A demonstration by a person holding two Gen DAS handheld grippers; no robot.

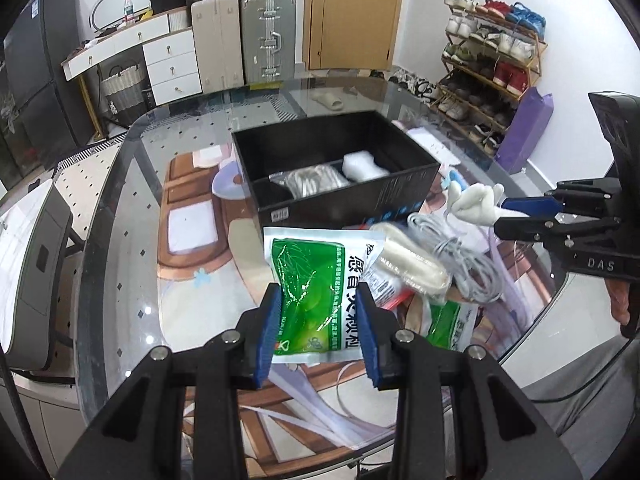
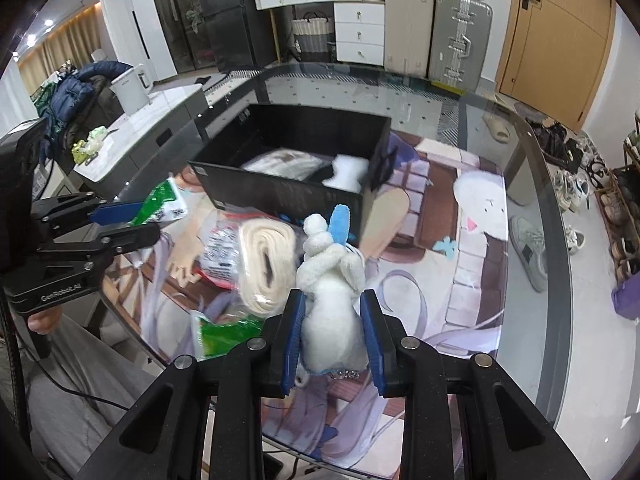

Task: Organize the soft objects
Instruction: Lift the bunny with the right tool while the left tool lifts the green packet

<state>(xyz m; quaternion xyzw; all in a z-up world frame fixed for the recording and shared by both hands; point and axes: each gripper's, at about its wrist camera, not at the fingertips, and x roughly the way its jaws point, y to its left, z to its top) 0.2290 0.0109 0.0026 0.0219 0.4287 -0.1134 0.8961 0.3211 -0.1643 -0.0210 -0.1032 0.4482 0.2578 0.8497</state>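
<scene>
Both hands are up over the glass table [image 1: 120, 208], each gripper tilted steeply down toward it: the left gripper [image 1: 318, 320] has its blue pads clamped on the lower part of a green-and-white medicine sachet [image 1: 316, 276], which hangs clear above the tabletop, and the right gripper [image 2: 331, 326] is squeezing the body of a white plush toy [image 2: 330, 280] with a blue ear, its head poking out past the fingertips. Just beyond them sits the black box [image 1: 404, 196], open, with a bagged white cord and a white foam piece already lying inside. Between the grippers and the box, on the printed mat [image 2: 440, 280], there's a loose pile: a coil of cream rope [image 2: 266, 268], a bundle of grey cable [image 1: 468, 260], another green sachet [image 2: 228, 334]. Suitcases [image 1: 268, 36], a white drawer unit and a wooden door stand at the back wall, a loaded shoe rack [image 1: 492, 60] off to the side
</scene>
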